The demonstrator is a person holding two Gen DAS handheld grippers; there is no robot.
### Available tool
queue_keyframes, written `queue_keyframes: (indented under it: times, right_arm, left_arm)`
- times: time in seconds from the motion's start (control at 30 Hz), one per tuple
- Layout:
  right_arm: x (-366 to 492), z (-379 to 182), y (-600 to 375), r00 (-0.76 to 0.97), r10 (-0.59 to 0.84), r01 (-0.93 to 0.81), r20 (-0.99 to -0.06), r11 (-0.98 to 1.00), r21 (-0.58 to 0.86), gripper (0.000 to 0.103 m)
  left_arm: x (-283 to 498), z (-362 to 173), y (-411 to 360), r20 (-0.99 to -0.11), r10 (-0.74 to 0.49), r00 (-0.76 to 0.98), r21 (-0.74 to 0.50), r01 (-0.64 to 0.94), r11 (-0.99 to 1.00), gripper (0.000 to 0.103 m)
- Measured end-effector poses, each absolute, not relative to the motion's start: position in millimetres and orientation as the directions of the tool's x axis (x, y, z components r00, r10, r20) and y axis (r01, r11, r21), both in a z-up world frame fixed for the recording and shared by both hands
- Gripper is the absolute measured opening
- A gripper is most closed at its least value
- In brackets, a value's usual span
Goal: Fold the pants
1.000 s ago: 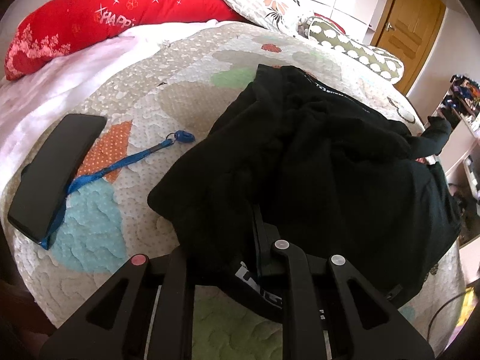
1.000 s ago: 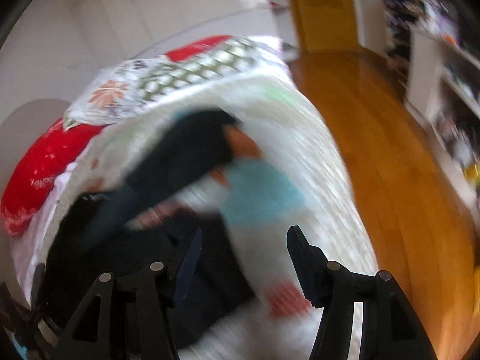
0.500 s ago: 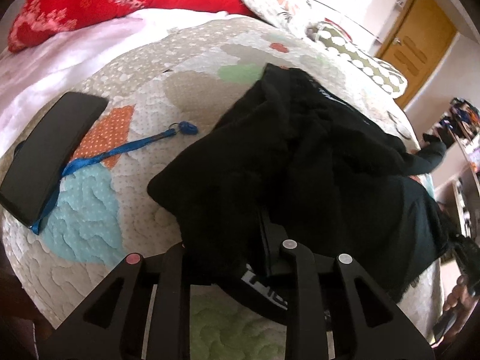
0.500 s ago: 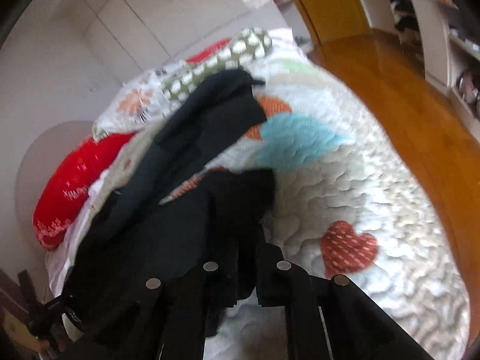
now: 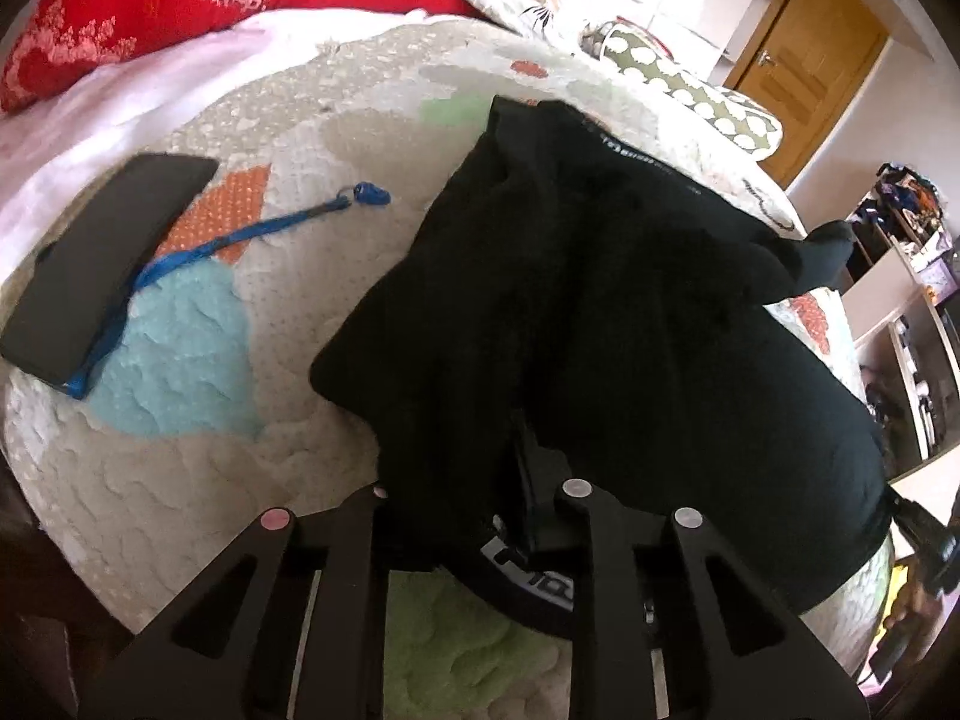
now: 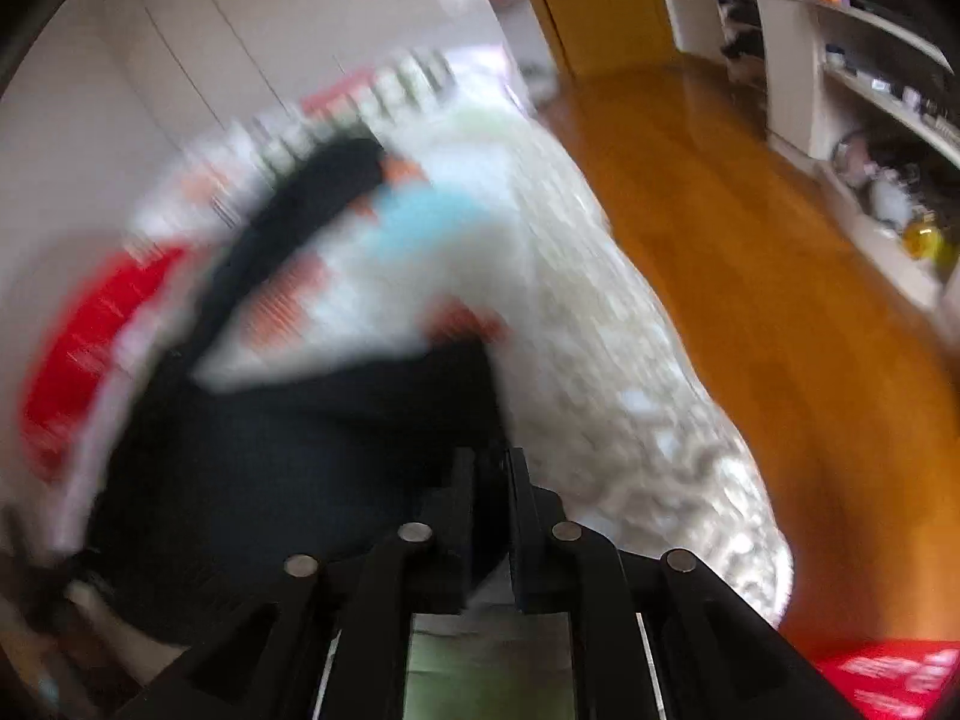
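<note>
Left claw [image 5: 480, 480] is clamped on the pants [image 5: 630, 324], which lie bunched ahead of it on the bed [image 5: 180, 480]. Right claw [image 6: 489, 498] is closed on blurred black cloth. Risk: uneven pulling drags the heap crooked.

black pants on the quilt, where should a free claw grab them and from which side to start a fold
Judging from the left wrist view, take the black fabric pants at the loose cuff end sticking out on the far right. It lifts free of the patchwork quilted bedspread as a narrow tab, so a claw could likely close across it, coming from the bed's right edge.
</note>
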State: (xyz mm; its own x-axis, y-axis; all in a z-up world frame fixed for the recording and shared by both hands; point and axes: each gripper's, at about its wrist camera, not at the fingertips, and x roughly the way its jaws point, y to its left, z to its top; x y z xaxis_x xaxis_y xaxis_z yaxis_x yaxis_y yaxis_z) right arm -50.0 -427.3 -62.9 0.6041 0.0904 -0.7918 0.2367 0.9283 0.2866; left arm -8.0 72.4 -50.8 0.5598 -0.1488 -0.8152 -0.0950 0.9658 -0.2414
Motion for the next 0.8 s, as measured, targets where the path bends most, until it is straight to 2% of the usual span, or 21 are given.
queue_keyframes:
  times: [0.1, 0.17, 0.27, 0.37, 0.4, 0.43, 0.5, 0.67, 0.8]
  right_arm:
    - [-50, -44, -423, 0.633, 0.041, 0.234, -0.773, 0.942, 0.241, 0.022]
    - [-44, -22, -420, 0.661, -0.002, 0.227, -0.75, 0.954, 0.197, 0.038]
    - [-23, 12, -408, 0.724, 0.041, 0.152, -0.689, 0.964, 0.217, 0.039]
    - [17, 36, -371, 0.749, 0.137, 0.015, -0.648, 0.975, 0.223, 0.039]
    - [34, 43, -357, 0.755, 0.165, -0.027, -0.634, 0.975, 0.221, 0.039]
    - [53, 47, -342, 0.761, 0.197, -0.073, -0.618, 0.973, 0.221, 0.039]
    - [92, 51, -317, 0.746, 0.256, -0.143, -0.614, 0.963, 0.228, 0.039]
    - [187, 31, -270, 0.669, 0.28, -0.217, -0.688, 0.96, 0.179, 0.039]
    - [191, -16, -290, 0.561, 0.219, -0.159, -0.799, 0.975, 0.156, 0.039]
  left_arm:
    - [-12, -36, 78, -0.827, -0.119, 0.549, -0.195, -0.083, 0.977, 0.042]
    - [-15, -23, 83, -0.814, -0.123, 0.568, -0.192, -0.063, 0.979, 0.045]
    - [-16, -4, 89, -0.786, -0.055, 0.615, -0.132, -0.079, 0.988, 0.045]
    - [-5, 11, 97, -0.763, -0.038, 0.645, -0.124, -0.089, 0.988, 0.045]
    - [2, 14, 98, -0.761, -0.035, 0.648, -0.126, -0.095, 0.987, 0.048]
    - [10, 16, 100, -0.764, -0.042, 0.644, -0.131, -0.091, 0.987, 0.056]
    - [31, 18, 98, -0.759, -0.072, 0.647, -0.154, -0.072, 0.985, 0.062]
    - [86, 18, 85, -0.785, -0.111, 0.61, -0.157, -0.023, 0.987, 0.062]
    - [125, 13, 77, -0.8, -0.112, 0.589, -0.124, 0.02, 0.992, 0.062]
